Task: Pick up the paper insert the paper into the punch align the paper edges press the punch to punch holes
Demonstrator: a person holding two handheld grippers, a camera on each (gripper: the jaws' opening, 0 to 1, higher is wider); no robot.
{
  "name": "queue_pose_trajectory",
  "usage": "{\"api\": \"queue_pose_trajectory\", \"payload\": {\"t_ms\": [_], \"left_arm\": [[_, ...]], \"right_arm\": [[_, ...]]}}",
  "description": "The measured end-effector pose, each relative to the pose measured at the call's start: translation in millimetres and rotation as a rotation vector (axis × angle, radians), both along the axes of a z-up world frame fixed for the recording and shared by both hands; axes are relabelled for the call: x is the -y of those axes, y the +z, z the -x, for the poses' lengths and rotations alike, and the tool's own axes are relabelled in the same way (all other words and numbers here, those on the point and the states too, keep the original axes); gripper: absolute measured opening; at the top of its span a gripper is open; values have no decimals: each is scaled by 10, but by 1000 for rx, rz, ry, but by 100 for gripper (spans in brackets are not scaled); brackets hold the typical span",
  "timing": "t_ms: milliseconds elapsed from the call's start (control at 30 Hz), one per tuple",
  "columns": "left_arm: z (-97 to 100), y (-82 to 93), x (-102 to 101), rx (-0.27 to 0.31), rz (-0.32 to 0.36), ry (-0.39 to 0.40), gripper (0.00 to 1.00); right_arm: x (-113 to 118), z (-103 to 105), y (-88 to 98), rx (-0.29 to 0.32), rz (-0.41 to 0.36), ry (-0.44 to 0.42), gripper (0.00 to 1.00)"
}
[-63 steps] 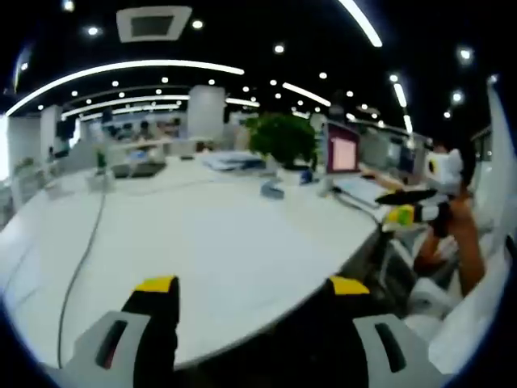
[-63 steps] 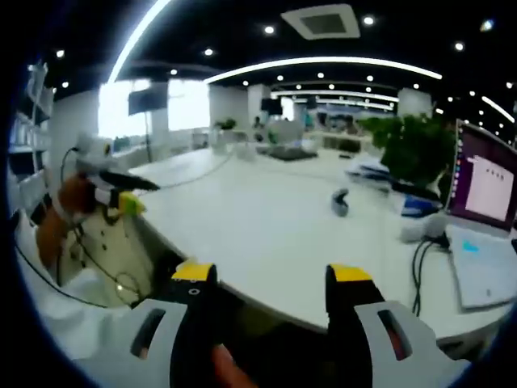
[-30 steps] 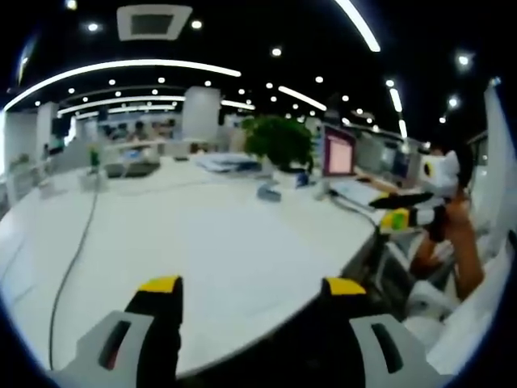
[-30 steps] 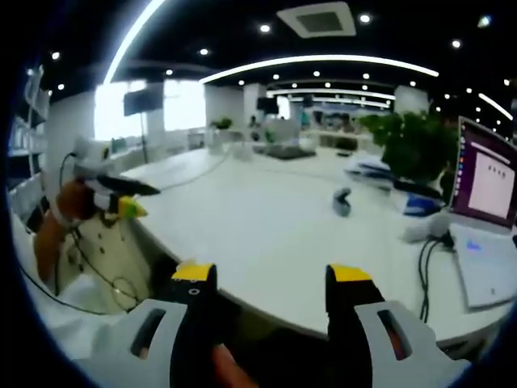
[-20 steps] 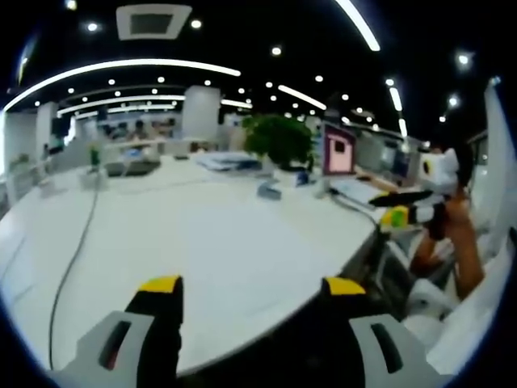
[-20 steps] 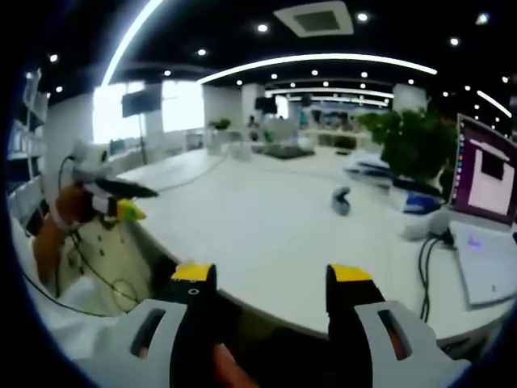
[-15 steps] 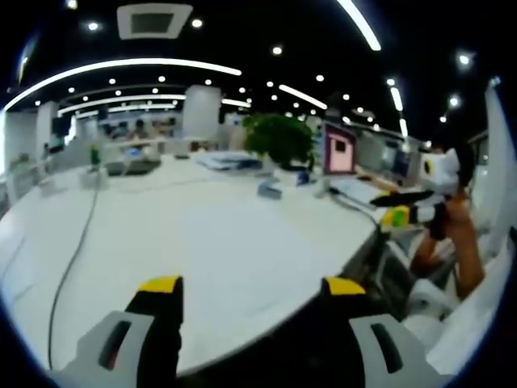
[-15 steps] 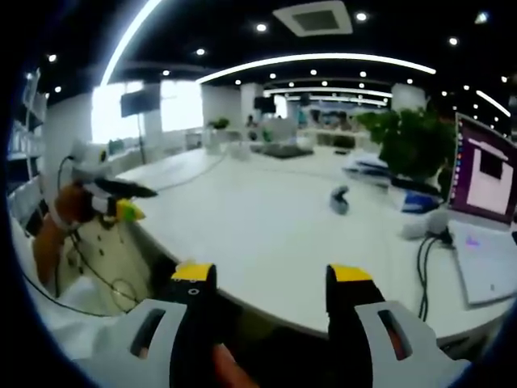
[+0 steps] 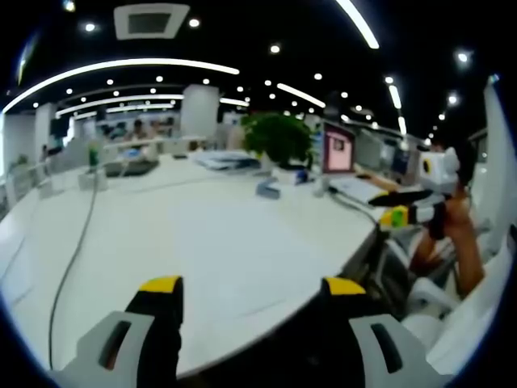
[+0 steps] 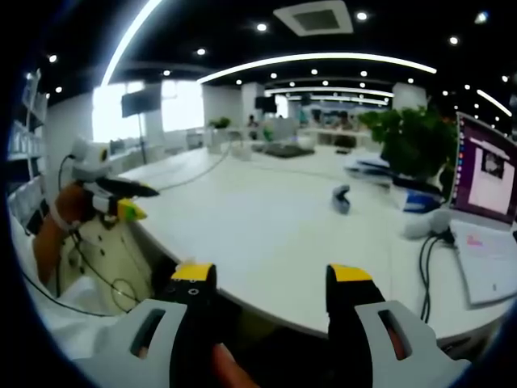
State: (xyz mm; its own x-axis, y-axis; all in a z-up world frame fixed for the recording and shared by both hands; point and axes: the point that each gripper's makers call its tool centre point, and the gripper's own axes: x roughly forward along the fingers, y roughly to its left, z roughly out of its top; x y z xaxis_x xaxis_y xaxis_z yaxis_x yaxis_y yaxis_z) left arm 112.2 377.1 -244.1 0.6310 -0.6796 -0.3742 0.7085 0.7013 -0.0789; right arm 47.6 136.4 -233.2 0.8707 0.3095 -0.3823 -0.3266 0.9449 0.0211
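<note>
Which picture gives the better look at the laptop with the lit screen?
The right gripper view: the laptop sits near at the right edge, its pink-purple screen and pale keyboard large, though partly cut off. In the left gripper view the laptop is far across the table, small, beside the plant.

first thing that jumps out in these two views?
The big white table, mostly bare. A small hole punch stands mid-table, with a leafy plant and a lit laptop on the right in the right gripper view. Both grippers hang open near its edge: left gripper, right gripper.

Laptop [image 10: 488, 222] right of plant [image 10: 414, 145]
</note>
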Motion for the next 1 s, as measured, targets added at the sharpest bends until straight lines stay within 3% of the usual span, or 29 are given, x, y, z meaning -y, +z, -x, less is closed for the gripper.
{"api": "queue_pose_trajectory", "payload": {"t_ms": [733, 1000], "left_arm": [[-30, 0, 5, -4, 5, 1, 69], [-31, 46, 13, -4, 39, 6, 70]], "right_arm": [[-25, -24, -19, -6, 1, 8, 56], [-45, -23, -20, -4, -2, 16, 56]]}}
